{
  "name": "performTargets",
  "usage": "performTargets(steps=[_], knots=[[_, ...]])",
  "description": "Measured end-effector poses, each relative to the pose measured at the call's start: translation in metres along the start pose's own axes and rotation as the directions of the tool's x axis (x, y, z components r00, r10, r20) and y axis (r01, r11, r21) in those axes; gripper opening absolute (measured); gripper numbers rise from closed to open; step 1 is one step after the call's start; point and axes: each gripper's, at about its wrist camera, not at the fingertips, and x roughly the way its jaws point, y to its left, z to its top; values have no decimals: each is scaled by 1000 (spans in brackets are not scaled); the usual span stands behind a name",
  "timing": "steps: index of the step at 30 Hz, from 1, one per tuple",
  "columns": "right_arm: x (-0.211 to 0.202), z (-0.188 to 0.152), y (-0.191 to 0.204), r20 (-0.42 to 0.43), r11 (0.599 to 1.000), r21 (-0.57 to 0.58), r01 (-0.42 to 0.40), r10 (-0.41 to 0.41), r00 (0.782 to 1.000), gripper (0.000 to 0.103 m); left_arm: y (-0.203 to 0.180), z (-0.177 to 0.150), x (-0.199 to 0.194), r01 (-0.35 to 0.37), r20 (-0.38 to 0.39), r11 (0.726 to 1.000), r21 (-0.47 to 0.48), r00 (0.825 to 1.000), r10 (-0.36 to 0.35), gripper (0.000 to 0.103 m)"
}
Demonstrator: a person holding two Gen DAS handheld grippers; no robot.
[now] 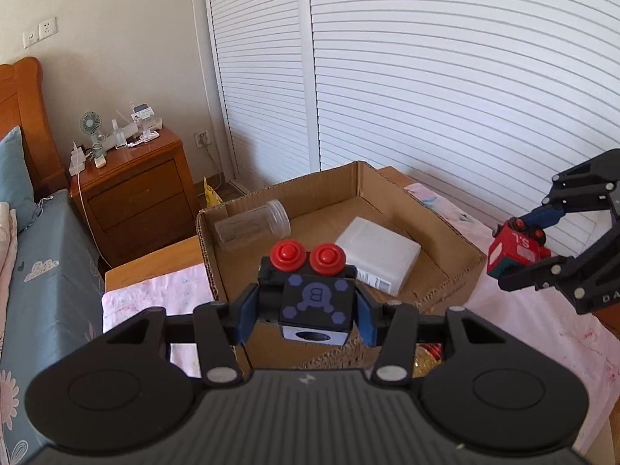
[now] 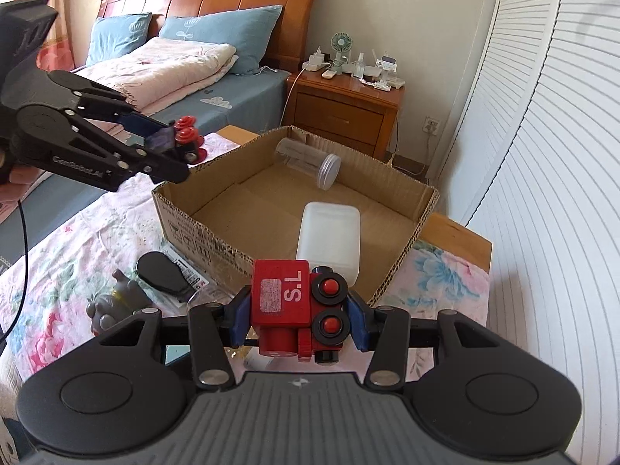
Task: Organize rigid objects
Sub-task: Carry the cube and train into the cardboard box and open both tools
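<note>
My left gripper (image 1: 306, 310) is shut on a black toy car (image 1: 316, 302) with red wheels and a "B" mark, held above the near wall of an open cardboard box (image 1: 457, 244). It also shows in the right wrist view (image 2: 170, 151), with the black toy car (image 2: 182, 137) in it. My right gripper (image 2: 298, 316) is shut on a red toy train car (image 2: 294, 306) marked "S.L", held just before the cardboard box (image 2: 422, 213). In the left wrist view the right gripper (image 1: 519, 263) and the red train car (image 1: 515, 250) hang right of the box. Inside lie a clear jar (image 2: 310, 161) and a white plastic case (image 2: 331, 234).
A grey toy figure (image 2: 112, 304) and a black oval object (image 2: 162, 273) lie on the floral cloth (image 2: 69, 240) left of the box. A bed (image 2: 186, 77) and a wooden nightstand (image 2: 345, 104) stand behind. White louvred doors (image 1: 445, 77) run along the right.
</note>
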Motion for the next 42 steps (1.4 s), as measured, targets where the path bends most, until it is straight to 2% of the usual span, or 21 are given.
performTargets(steps=[2, 3, 5, 9, 11, 15, 20, 25, 33, 35, 37, 38, 42], knots=[[3, 8, -1, 4, 1000, 3, 1, -1, 1000, 54, 0, 1, 12, -21, -8, 1000, -11, 1000, 21, 87], [4, 11, -2, 4, 1000, 3, -1, 1, 1000, 54, 0, -2, 15, -36, 3, 999, -16, 999, 36, 91], [7, 17, -2, 6, 1000, 1, -1, 1, 1000, 54, -1, -8, 15, -37, 5, 999, -16, 999, 37, 91], [17, 28, -2, -2, 1000, -7, -2, 2, 1000, 54, -5, -26, 1, 10, -7, 1000, -22, 1000, -10, 91], [21, 33, -2, -6, 1000, -6, -5, 5, 1000, 54, -8, -36, -7, -6, -12, 1000, -9, 1000, 6, 96], [32, 42, -3, -15, 1000, 0, -3, 3, 1000, 54, -12, -52, -22, -18, -10, 1000, -6, 1000, 18, 98], [45, 56, -10, -34, 1000, 19, 11, -10, 999, 54, -11, -64, -36, -40, 1, 998, -47, 999, 41, 98], [63, 74, -25, -56, 998, 53, 34, -31, 998, 54, -6, -75, -46, -25, 28, 993, -112, 999, 29, 99], [106, 105, -53, -97, 989, 104, 110, -100, 990, 55, 7, -86, -50, -47, 29, 986, -163, 998, 52, 99], [119, 110, -61, -123, 982, 133, 137, -121, 985, 72, 10, -89, -48, -61, 24, 984, -167, 998, 66, 101], [124, 110, -65, -126, 971, 159, 180, -161, 979, 98, 12, -92, -48, -69, 21, 984, -165, 997, 73, 101], [123, 109, -64, -119, 968, 166, 187, -169, 978, 102, 13, -93, -48, -69, 20, 984, -167, 997, 74, 101], [109, 100, -57, -94, 968, 197, 158, -142, 985, 103, 15, -97, -46, -65, 5, 982, -175, 998, 67, 101]])
